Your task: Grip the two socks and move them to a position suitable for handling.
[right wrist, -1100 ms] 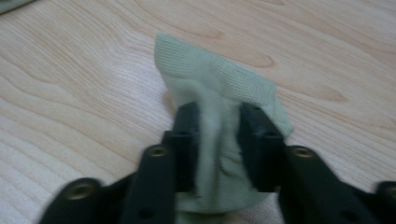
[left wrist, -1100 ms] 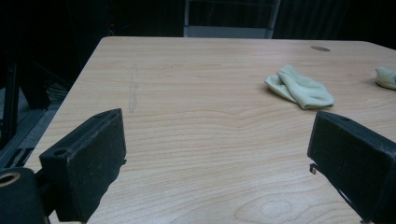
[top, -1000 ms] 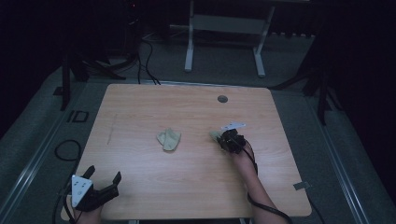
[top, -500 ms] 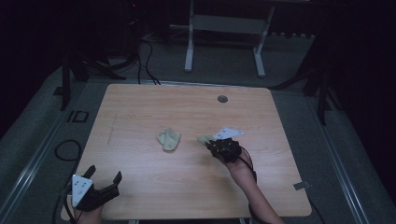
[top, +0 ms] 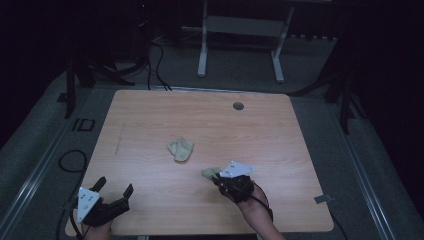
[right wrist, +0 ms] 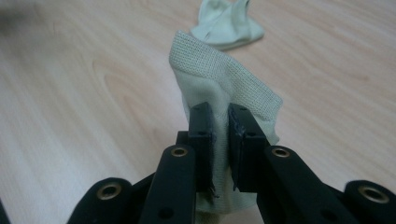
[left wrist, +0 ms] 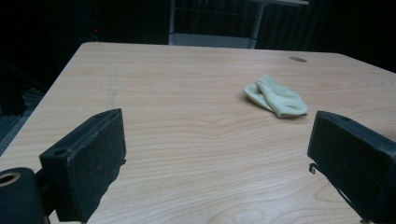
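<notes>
While my right gripper (top: 218,176) pinches one pale sock (right wrist: 219,84), fingers clamped on it:
my left gripper (top: 116,192) sits wide open at the counter (top: 280,130) corner, other sock (top: 181,149) lying mid-counter.

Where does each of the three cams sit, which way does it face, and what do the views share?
High view: above the person's side, looking forward and down on the table; forearms, left gripper, right gripper.
Left gripper view: rides the left gripper, low over the wood; jaws wide apart.
Right gripper view: rides the right gripper; jaws pinch a pale sock.
Shared: the loose sock.
</notes>
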Tool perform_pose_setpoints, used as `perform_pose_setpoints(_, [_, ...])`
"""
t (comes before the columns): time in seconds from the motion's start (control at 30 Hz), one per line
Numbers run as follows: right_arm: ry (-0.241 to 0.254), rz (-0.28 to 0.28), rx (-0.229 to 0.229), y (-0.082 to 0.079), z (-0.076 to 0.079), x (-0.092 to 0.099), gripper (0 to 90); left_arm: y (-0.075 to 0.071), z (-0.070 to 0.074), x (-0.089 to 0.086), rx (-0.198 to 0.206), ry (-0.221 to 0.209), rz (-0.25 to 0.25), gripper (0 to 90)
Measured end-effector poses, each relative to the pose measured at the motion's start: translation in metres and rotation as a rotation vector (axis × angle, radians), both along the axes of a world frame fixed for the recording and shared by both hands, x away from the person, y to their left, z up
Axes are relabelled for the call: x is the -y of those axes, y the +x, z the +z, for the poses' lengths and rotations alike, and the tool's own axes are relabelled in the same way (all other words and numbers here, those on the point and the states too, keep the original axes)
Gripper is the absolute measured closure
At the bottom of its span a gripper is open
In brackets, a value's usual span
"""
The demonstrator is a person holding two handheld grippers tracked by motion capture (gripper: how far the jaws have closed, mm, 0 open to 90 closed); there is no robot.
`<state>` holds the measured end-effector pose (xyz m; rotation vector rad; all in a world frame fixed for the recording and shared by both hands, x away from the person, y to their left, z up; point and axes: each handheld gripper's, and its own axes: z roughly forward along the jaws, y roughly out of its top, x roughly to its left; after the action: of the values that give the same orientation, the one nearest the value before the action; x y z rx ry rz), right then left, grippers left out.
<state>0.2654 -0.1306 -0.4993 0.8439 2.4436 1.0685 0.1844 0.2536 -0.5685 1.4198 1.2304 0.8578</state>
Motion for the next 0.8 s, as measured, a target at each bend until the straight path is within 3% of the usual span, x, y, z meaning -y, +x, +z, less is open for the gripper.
perform_pose_setpoints(0.13, [-0.024, 0.022, -0.008, -0.011, -0.014, 0.002, 80.3, 0.001, -0.001, 0.007, 0.0, 0.019, -0.033, 4.5])
perform_pose_setpoints(0.27, [-0.021, -0.01, -0.023, -0.015, -0.032, 0.005, 80.1, 0.001, -0.002, 0.016, -0.017, 0.021, -0.062, 4.5])
perform_pose_setpoints(0.3, [-0.002, -0.015, -0.044, -0.015, -0.035, 0.006, 80.0, 0.001, -0.002, 0.019, -0.023, 0.038, -0.066, 4.7])
perform_pose_setpoints(0.37, [-0.014, -0.013, -0.055, -0.017, -0.042, 0.004, 79.3, 0.001, -0.004, 0.026, -0.033, 0.072, -0.081, 6.9])
perform_pose_setpoints(0.43, [-0.013, 0.017, -0.098, -0.018, -0.047, 0.0, 78.7, 0.001, -0.004, 0.033, -0.049, 0.084, -0.096, 6.9])
perform_pose_setpoints(0.53, [-0.049, 0.034, -0.079, -0.024, -0.052, -0.009, 78.2, 0.001, -0.003, 0.04, -0.069, 0.072, -0.121, 6.9])
perform_pose_setpoints(0.8, [-0.062, 0.018, -0.05, -0.03, -0.063, -0.019, 73.5, 0.0, -0.002, 0.057, -0.103, 0.095, -0.157, 6.9])
